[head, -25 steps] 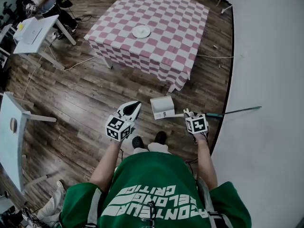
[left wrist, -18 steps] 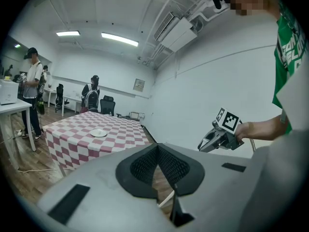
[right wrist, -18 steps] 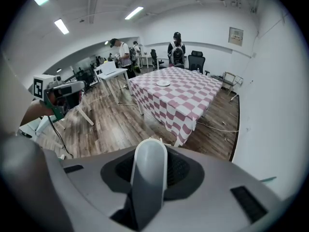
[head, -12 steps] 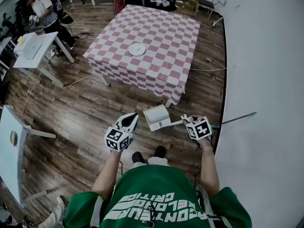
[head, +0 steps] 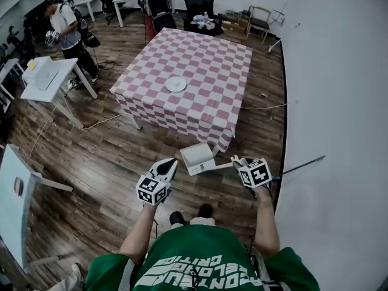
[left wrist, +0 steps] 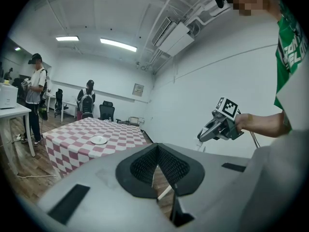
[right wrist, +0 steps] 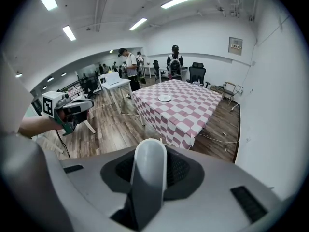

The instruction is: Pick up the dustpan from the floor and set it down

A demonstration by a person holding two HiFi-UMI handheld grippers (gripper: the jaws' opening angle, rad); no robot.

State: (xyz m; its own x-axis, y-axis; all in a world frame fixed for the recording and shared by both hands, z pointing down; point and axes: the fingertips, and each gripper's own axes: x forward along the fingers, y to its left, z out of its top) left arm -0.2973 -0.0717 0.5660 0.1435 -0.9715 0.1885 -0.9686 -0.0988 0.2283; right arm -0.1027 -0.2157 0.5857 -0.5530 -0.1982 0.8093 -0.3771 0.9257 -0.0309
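The dustpan (head: 197,158) is up in the air now, just in front of the person's shoes (head: 205,210). Compared with a second ago, it is higher and tipped a little, and it no longer lies on the wood floor (head: 103,162). The right gripper (head: 237,161) has its jaws squeezed on the dustpan's white handle (right wrist: 148,175), which sticks up between them. The left gripper (head: 169,163) is beside the pan, not touching it. Its jaws are pressed together with nothing in them. The head view also shows more of the room than a second ago, so the person is likely standing up straighter. That means the picking-up part looks done, and only the putting-down part is left. The surface with the pink and white checked cloth (head: 212,59) stands close ahead, with a white plate (head: 176,84) on it. A long dark stick (head: 300,165) lies by the wall (head: 339,102), to the right of the right gripper.
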